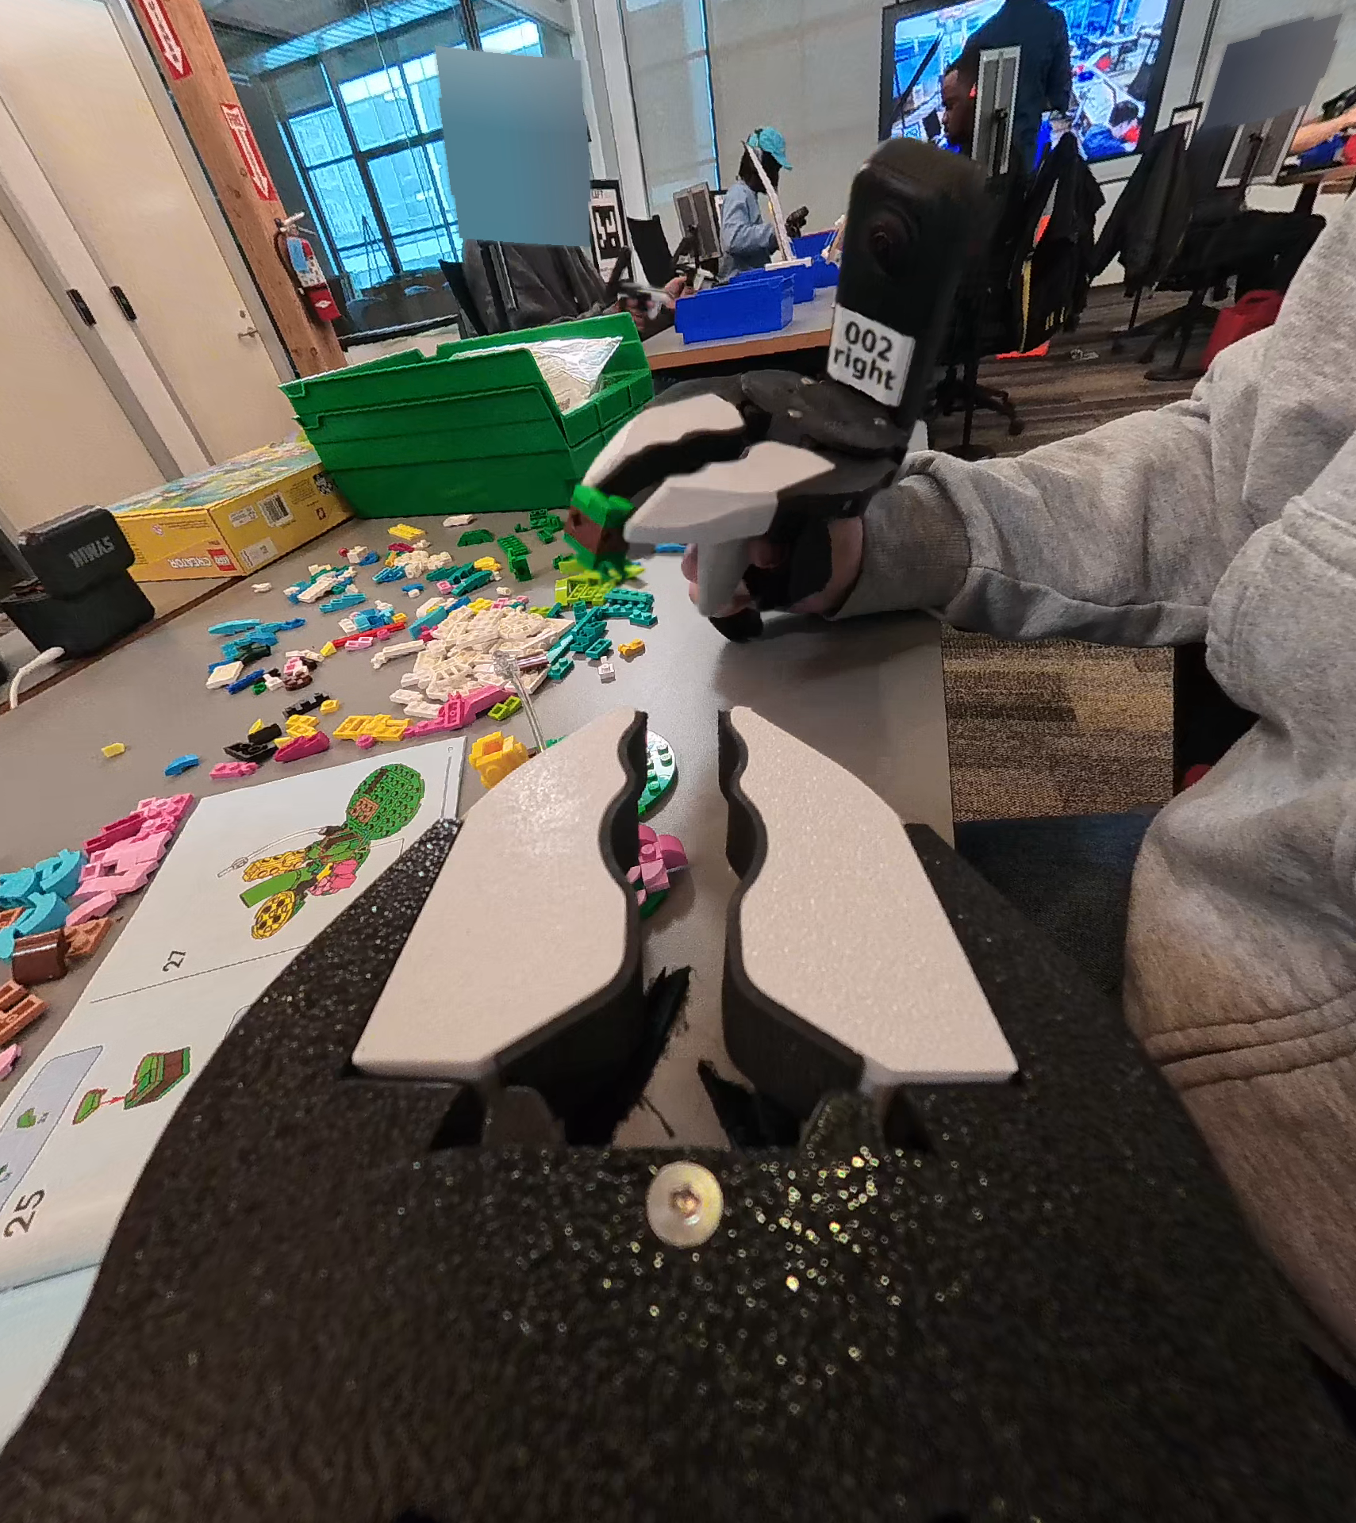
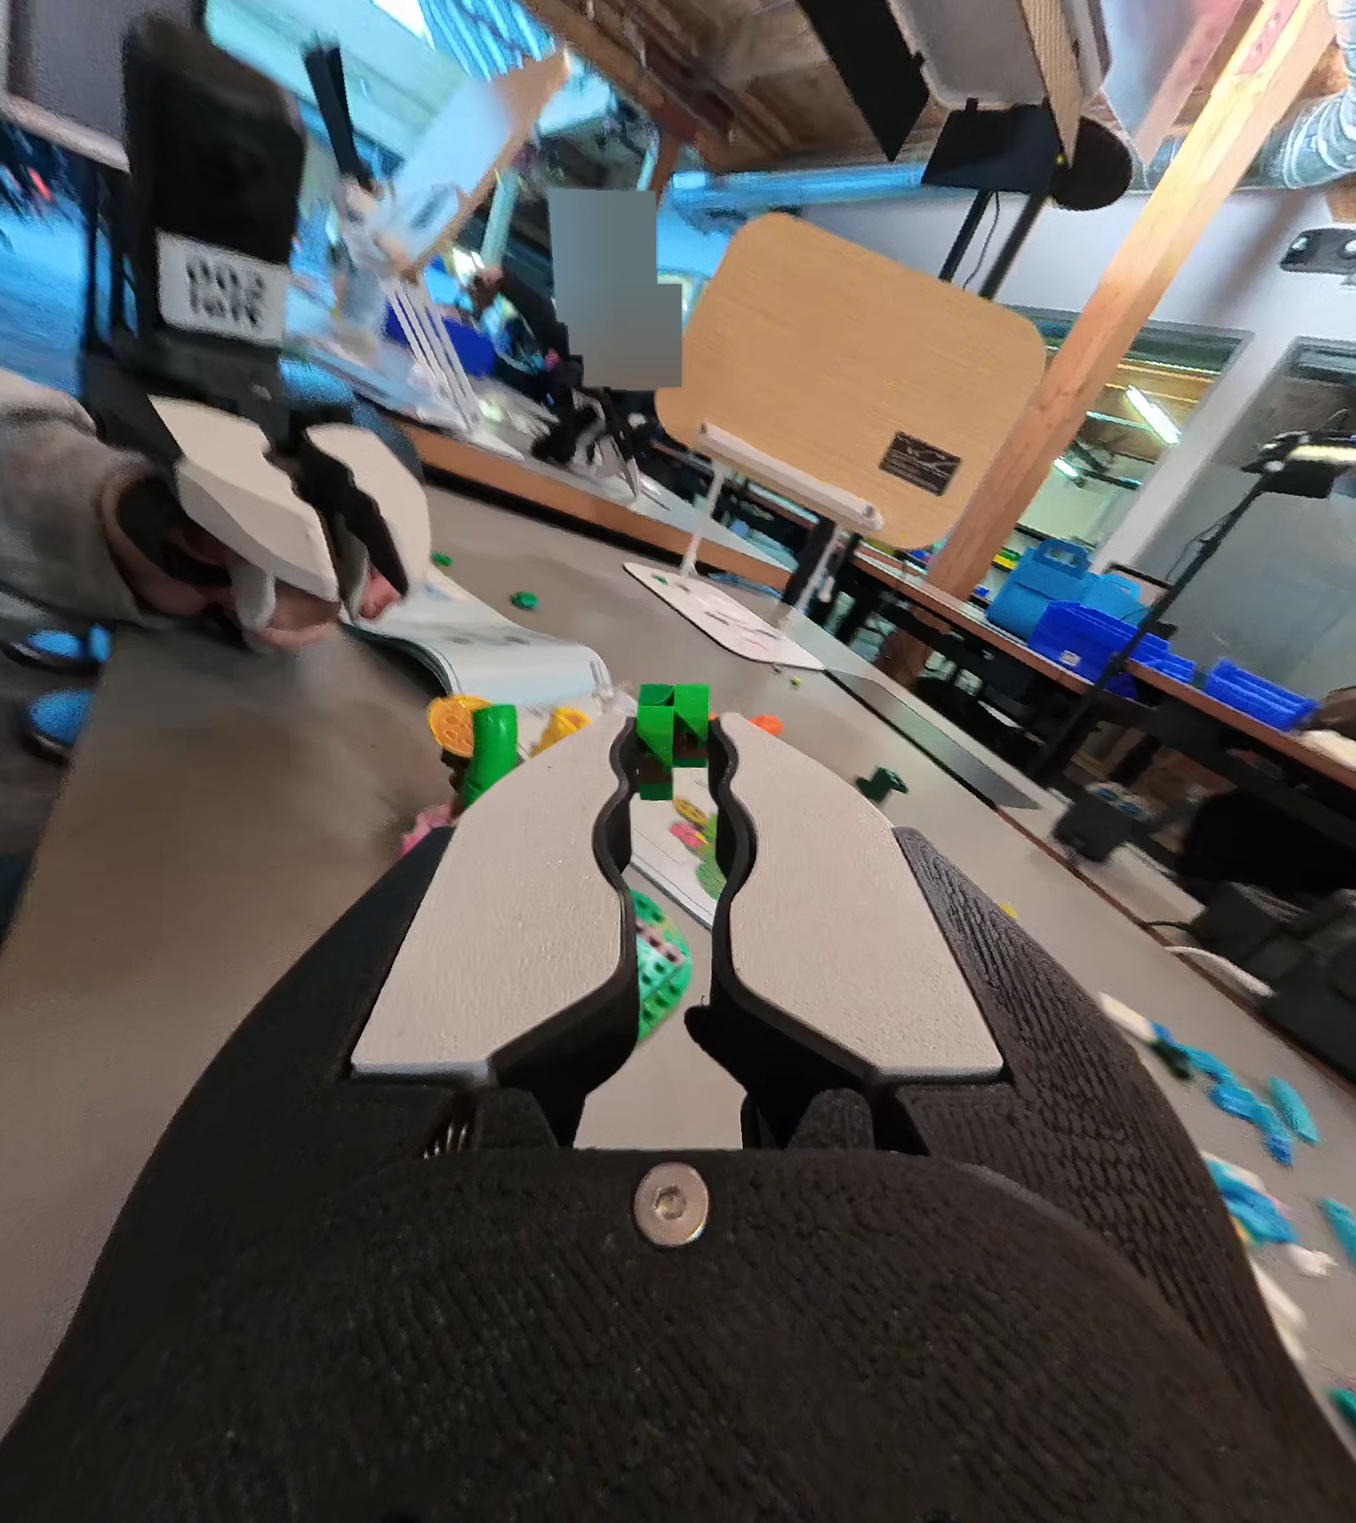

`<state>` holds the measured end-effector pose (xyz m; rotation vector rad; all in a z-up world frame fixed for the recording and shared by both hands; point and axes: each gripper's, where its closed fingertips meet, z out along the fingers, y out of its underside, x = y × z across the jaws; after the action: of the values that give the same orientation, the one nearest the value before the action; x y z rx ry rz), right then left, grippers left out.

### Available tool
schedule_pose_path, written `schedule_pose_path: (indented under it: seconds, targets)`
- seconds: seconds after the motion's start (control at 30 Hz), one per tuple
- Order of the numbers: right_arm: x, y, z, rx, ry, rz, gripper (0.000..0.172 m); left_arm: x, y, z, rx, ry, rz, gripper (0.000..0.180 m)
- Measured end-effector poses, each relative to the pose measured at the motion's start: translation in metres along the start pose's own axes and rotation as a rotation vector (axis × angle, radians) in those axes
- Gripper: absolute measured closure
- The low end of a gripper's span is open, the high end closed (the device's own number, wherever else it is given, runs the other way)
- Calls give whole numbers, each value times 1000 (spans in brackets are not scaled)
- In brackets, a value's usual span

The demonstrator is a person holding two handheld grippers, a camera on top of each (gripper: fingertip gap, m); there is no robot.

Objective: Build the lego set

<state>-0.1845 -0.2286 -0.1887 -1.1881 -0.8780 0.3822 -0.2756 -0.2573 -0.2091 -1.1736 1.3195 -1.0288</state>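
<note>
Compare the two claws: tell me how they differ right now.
The right claw is clamped on a small green and brown brick assembly; the left claw holds nothing, its fingers apart. The right claw is lifted above the table; the left claw sits low over a round green plate and pink pieces. Both have pale grey fingers on black bodies.

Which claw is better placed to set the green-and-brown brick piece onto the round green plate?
Probably the right claw: it already grips the green-and-brown brick piece at its tips. The left claw is open and empty, low over the round green plate, better suited to steadying it.
</note>
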Motion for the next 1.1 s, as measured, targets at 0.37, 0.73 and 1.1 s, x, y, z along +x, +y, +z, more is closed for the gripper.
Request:
schedule_pose_path:
  seconds: [0.37, 0.73, 1.1]
  targets:
    - [11, -42, -25, 347, -276, 587, 158, 0, 0, 0, 0, 0, 0, 165]
    - [14, -50, -32, 428, -365, 727, 158, 0, 0, 0, -2, 1, 2, 165]
    - [12, -49, -30, 413, -368, 717, 158, 0, 0, 1, -3, 1, 3, 165]
